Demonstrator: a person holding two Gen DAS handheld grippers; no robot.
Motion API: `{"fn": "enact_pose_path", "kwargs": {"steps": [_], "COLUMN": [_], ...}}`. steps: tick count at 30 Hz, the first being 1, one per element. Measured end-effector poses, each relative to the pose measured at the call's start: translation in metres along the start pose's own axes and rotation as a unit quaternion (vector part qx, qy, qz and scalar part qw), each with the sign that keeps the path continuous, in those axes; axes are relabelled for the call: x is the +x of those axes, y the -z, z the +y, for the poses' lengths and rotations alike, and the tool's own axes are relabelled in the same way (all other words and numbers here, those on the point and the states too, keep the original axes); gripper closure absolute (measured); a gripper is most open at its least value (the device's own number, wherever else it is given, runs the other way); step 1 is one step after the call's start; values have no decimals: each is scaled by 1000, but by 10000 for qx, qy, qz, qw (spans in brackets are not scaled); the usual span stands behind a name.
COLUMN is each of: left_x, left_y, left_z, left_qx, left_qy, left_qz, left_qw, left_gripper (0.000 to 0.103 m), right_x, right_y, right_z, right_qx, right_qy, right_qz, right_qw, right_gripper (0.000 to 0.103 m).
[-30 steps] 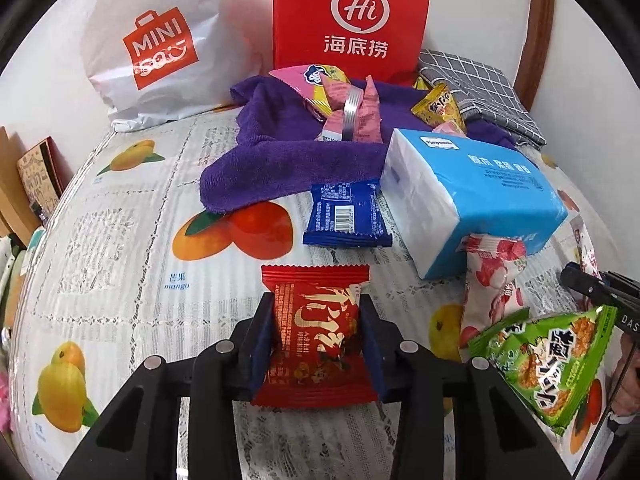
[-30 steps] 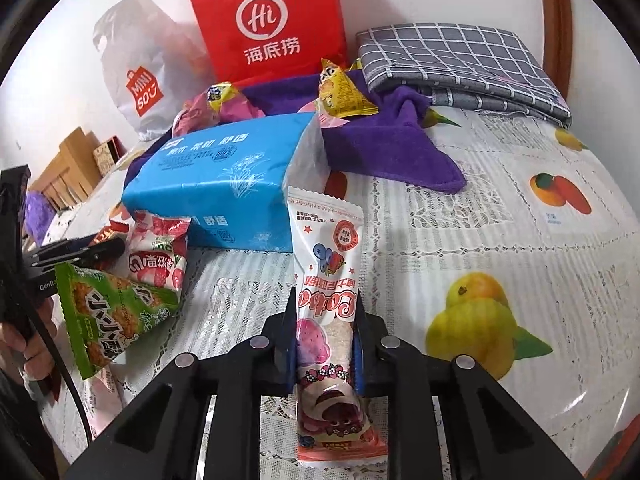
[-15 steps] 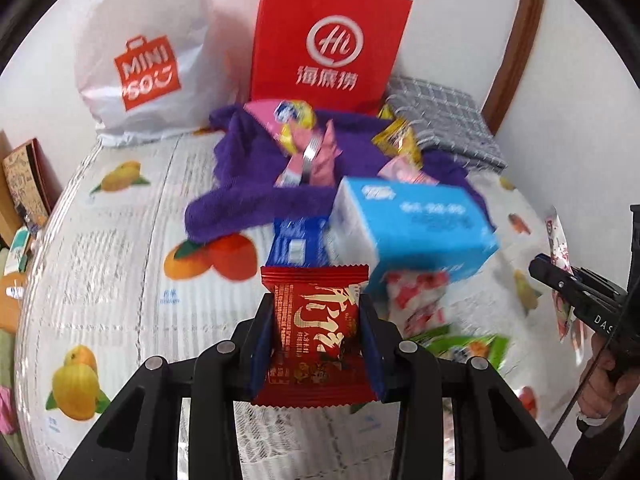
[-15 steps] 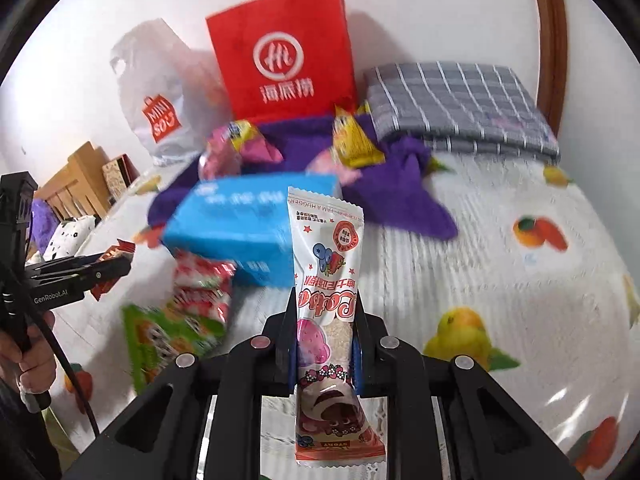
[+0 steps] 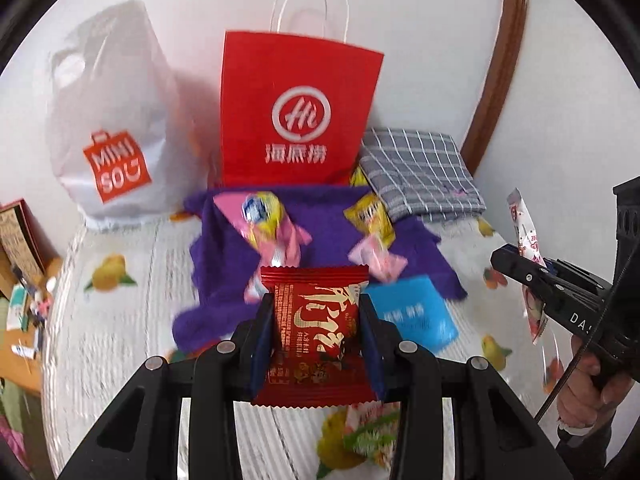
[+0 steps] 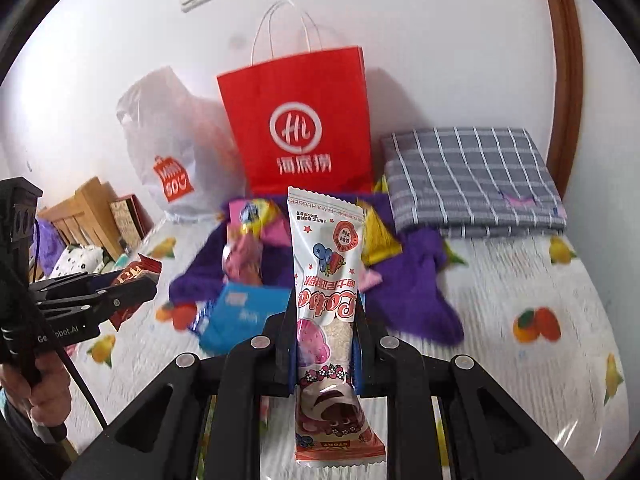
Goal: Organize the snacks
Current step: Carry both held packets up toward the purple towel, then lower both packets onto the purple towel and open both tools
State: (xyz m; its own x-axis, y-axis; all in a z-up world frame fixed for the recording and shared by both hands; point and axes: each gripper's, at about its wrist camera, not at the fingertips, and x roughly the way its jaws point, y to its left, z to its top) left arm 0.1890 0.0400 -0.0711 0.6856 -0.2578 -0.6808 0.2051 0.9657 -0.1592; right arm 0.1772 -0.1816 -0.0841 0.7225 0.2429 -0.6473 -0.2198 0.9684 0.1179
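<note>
While both grippers are held above the fruit-print tablecloth (image 6: 520,288), each is seen clamped on 1 snack. The left gripper (image 5: 316,344) is closed against the 2 side edges of a red snack packet (image 5: 314,336) with gold lettering, held upright and facing the camera, clear of the table. The right gripper (image 6: 324,352) is closed on a tall white-and-pink Lotso snack pack (image 6: 326,300), gripped around its lower half, its upper end rising well above the fingers.

Behind, a red Haidilao paper bag (image 5: 298,120) is stood against the wall, with a white Miniso plastic bag (image 5: 108,136) to its left and a folded grey checked cloth (image 6: 472,180) to its right. A purple towel (image 5: 328,224) is spread in front of the paper bag, with pink and yellow snack packs (image 5: 260,216) lying on it. A blue tissue pack (image 5: 412,312) lies at the towel's near edge, blurred. A green snack bag (image 5: 368,436) is partly seen below the left gripper.
</note>
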Motion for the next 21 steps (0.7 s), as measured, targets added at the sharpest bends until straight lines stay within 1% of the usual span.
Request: {"fn": "enact_pose_path", "kwargs": {"steps": [3, 6, 12, 16, 21], "left_x": [7, 16, 44, 64, 84], "left_y": [-14, -24, -44, -44, -48], "left_z": [6, 14, 31, 44, 58], "left_qx": [-105, -211, -353, -483, -637], "left_qy": [-3, -35, -178, -173, -202], "left_qz": [-61, -98, -72, 9, 98], "left_qw": [9999, 9997, 9992, 9987, 9977], "left_gripper": [66, 66, 66, 66, 66], "right_x": [8, 22, 55, 81, 118], "right_y": [-17, -29, -47, -49, -51], "right_z": [-1, -4, -16, -27, -39], "right_qx": [-13, 22, 64, 137, 208], "right_qy": [17, -25, 130, 169, 167], "right_qz": [-85, -82, -105, -26, 187], "right_qw": [10000, 10000, 9998, 9998, 9995], "right_gripper": [83, 83, 83, 83, 83]}}
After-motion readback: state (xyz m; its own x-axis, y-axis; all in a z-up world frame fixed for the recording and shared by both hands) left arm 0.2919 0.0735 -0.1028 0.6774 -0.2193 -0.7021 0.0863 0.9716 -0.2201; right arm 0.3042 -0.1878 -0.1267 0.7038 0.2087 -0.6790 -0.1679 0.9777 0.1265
